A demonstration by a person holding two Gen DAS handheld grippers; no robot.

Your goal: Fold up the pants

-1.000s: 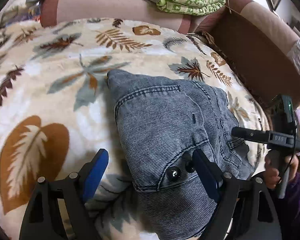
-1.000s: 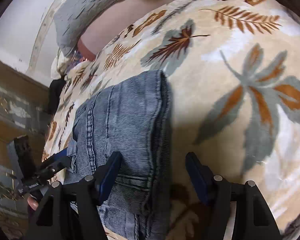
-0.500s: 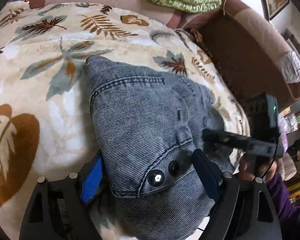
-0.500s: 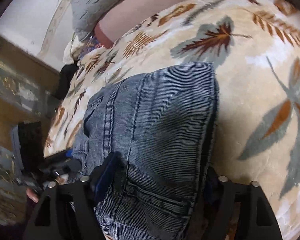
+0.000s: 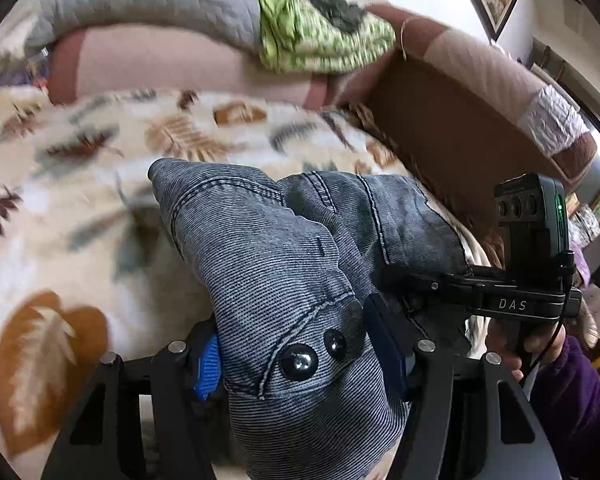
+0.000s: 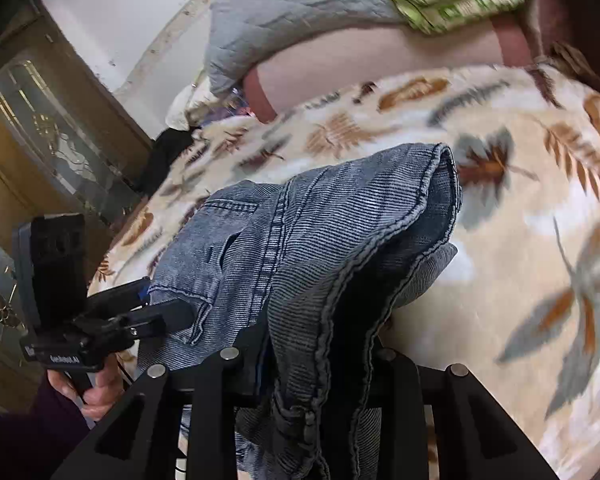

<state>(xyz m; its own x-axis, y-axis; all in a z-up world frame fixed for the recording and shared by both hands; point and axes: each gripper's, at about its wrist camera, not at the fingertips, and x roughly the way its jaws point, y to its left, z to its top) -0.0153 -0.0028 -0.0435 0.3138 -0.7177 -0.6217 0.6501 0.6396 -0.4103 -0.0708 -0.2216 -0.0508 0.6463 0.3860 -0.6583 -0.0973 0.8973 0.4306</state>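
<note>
My left tongs [image 5: 296, 354] have just been closing and now grip the pants [image 5: 284, 264] at the waistband, beside its two metal buttons [image 5: 299, 362]. My right tongs [image 6: 312, 354] have also just been closing, and they pinch a bunched edge of the pants. The pants hang from both tongs, just above the leaf blanket [image 5: 60, 208]. I judge the fold is only starting: the denim is crumpled and not yet laid flat. On the right tongs' body I read "DAS" [image 5: 512, 305].
</note>
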